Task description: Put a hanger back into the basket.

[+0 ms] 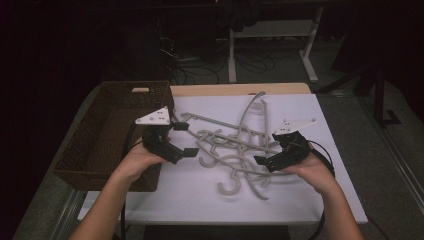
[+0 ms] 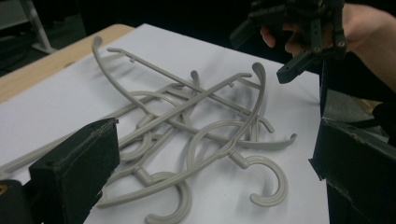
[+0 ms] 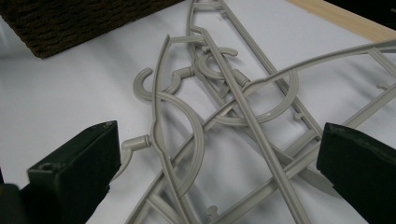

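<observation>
Grey plastic hangers (image 1: 235, 150) lie tangled on the white worktop (image 1: 300, 200), between the two grippers. The left gripper (image 1: 181, 140) hangs released just to their left, the right gripper (image 1: 265, 161) released at their right edge, neither grasping anything. A wicker basket (image 1: 100, 145) sits beyond the left gripper.

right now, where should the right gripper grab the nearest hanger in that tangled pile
Probably at the hook neck of the nearest hanger, approaching from the person's side. Its hook sticks out of the pile of hangers onto bare white table, so the right gripper, jaws open, meets no crossing bars.
</observation>
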{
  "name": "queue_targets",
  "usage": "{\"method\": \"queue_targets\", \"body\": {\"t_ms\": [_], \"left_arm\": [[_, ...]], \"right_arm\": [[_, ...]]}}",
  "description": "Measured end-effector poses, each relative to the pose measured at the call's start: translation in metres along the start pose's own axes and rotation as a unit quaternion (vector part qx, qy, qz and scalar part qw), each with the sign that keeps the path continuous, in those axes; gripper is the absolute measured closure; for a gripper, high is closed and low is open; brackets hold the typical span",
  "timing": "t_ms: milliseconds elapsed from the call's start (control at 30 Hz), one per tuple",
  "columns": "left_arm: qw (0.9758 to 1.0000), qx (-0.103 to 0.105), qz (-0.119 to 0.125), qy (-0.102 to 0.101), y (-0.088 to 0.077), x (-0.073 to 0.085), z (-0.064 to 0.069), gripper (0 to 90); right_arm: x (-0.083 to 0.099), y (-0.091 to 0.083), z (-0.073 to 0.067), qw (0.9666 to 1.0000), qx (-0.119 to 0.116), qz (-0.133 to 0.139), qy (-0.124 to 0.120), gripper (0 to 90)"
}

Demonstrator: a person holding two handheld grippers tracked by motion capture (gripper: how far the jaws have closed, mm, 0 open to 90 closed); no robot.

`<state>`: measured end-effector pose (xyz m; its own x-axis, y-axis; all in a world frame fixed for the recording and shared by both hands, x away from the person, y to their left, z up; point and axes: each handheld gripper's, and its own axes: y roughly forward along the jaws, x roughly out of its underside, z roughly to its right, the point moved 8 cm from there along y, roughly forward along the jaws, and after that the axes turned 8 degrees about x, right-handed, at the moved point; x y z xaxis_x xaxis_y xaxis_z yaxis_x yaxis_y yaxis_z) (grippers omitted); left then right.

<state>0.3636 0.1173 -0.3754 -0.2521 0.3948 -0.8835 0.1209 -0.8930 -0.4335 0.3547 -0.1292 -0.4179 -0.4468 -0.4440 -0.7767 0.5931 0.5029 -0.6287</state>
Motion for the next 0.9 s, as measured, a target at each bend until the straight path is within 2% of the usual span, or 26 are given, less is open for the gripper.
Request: {"method": "queue_targets", "body": {"t_ms": [67,167,300,467,600,667,800,900], "left_arm": [[1.0000,0.002,-0.003,0.002,0.005,0.000,0.000,3.5],[0.9999,-0.001,-0.015,-0.007,0.025,0.001,-0.007,6.2],[0.9992,-0.025,-0.031,-0.008,0.043,0.006,-0.019,15.0],[0.9973,-0.041,-0.061,-0.007,0.061,0.014,-0.030,34.5],[0.9946,-0.048,-0.091,-0.015,0.076,0.027,-0.040,53.2],[0.9931,-0.053,-0.102,-0.025,0.082,0.034,-0.047,61.1],[0.9887,-0.070,-0.128,-0.035,0.091,0.050,-0.059,76.2],[0.9847,-0.081,-0.151,-0.034,0.095,0.059,-0.065,83.0]], "right_arm": [[0.000,0.000,0.000,1.0000,0.000,0.000,0.001,0.0],[0.001,0.000,0.000,1.0000,-0.001,0.000,0.001,0.0],[0.001,0.000,0.000,1.0000,-0.002,-0.001,0.001,0.0],[0.002,0.001,0.000,1.0000,-0.003,-0.001,-0.002,0.0],[0.001,0.001,0.000,1.0000,-0.004,-0.001,-0.002,0.0],[0.002,0.000,0.000,1.0000,-0.004,-0.001,-0.001,0.0],[0.002,0.000,0.000,1.0000,-0.005,-0.001,0.000,0.0],[0.002,0.000,0.000,1.0000,-0.004,-0.002,0.000,0.0]]}}
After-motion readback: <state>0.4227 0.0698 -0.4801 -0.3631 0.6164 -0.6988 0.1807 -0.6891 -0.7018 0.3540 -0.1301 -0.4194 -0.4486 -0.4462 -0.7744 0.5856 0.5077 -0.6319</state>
